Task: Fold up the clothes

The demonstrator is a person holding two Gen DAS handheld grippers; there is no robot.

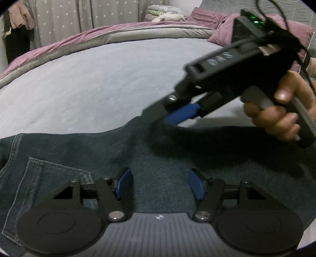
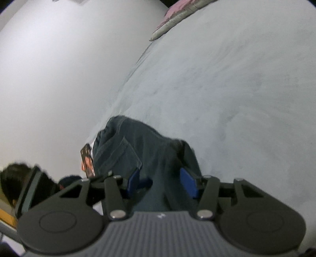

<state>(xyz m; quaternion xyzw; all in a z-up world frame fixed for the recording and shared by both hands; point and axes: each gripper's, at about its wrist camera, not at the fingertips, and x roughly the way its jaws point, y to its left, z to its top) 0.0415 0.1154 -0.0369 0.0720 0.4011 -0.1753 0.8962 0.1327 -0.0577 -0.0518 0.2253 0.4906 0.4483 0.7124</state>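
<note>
Dark blue jeans (image 1: 158, 158) lie spread on a pale grey bed sheet (image 1: 98, 83), a back pocket (image 1: 55, 178) at the left. My left gripper (image 1: 160, 183) is open just above the denim, its blue pads apart, nothing between them. My right gripper (image 1: 158, 118) comes in from the right, hand-held, its tips down at the jeans' far edge. In the right wrist view the right gripper (image 2: 164, 181) is open, its blue pads either side of a raised ridge of jeans (image 2: 138, 150); the pads do not pinch it.
A purple and grey quilt (image 1: 79, 45) bunches along the far side of the bed, with pillows (image 1: 246, 25) at the back right. Star-patterned curtains (image 1: 79, 17) hang behind. A phone (image 2: 87, 160) lies beside the jeans, near a person's head (image 2: 17, 181).
</note>
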